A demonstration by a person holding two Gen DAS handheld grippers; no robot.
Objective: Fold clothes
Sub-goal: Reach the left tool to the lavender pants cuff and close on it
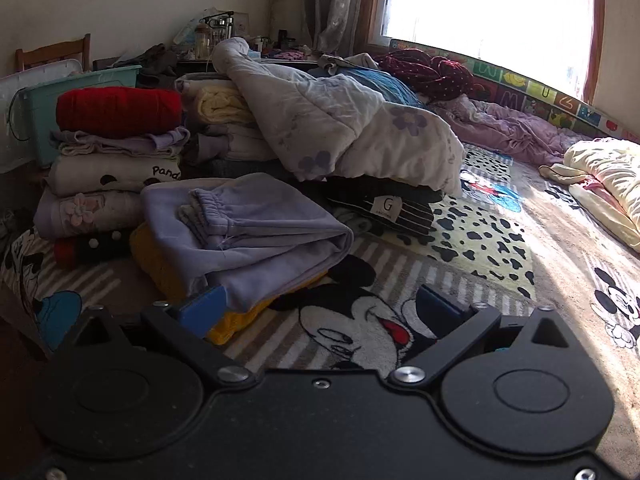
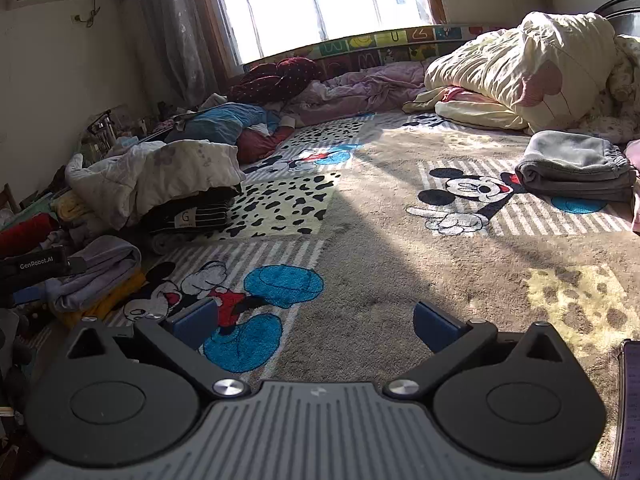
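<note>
Folded lilac trousers [image 1: 256, 236] lie on a yellow garment [image 1: 160, 264] on the cartoon-mouse blanket [image 1: 360, 320]. My left gripper [image 1: 320, 312] stands open just in front of them, its left pad near the pile's edge, nothing between the fingers. A tall stack of folded clothes [image 1: 108, 168] with a red knit on top sits behind at the left. In the right wrist view my right gripper [image 2: 316, 324] is open over the bare blanket [image 2: 380, 260]. The lilac trousers [image 2: 96, 268] show at the left beside the other gripper's body. A folded grey garment [image 2: 576, 166] lies at the right.
A white flowered quilt [image 1: 352, 128] is heaped over dark striped clothes [image 1: 384, 204]. Purple bedding [image 2: 360, 88], a cream quilt [image 2: 520, 64] and a dark red spotted cloth [image 2: 276, 76] lie under the window. A teal bin [image 1: 44, 108] stands at far left.
</note>
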